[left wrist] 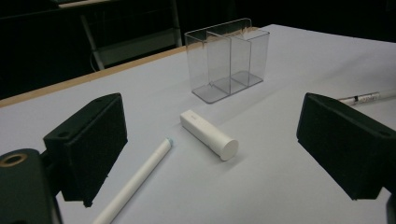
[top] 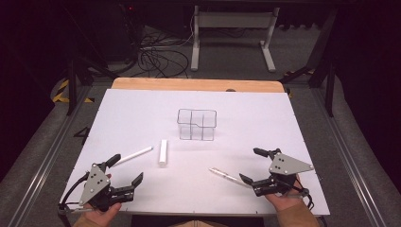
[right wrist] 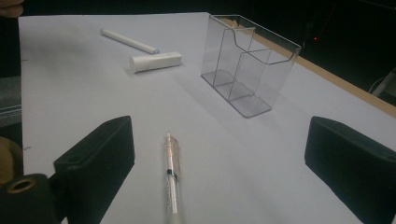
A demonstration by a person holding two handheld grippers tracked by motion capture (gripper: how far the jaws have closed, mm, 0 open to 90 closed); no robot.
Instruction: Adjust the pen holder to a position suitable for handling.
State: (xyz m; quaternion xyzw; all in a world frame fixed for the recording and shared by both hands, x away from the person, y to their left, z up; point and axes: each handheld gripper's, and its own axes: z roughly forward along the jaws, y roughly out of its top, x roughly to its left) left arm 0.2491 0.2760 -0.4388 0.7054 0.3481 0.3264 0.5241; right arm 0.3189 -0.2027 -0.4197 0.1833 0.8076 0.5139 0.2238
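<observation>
Both sets of jaws are spread wide, gripping nothing – right gripper (top: 253, 165) sits over the clear pen (top: 226, 175), near right of the counter (top: 142, 109). Left gripper (top: 126, 169) hovers by the white marker (top: 134, 155).

The left gripper (top: 126, 169) sits low over the near left corner of the table (top: 142, 109), held from behind by the person's left hand (top: 97, 215) at the near edge. Its jaws stand wide apart with nothing between them, pointing away from the person and a little toward the middle. The right gripper (top: 253, 164) sits over the near right corner, gripped from below by the right hand (top: 283, 201), a tan sleeve (top: 295, 218) at the wrist. Its jaws are also spread wide and empty, aimed leftward across the table. A grey three-cornered plate tops each gripper.
</observation>
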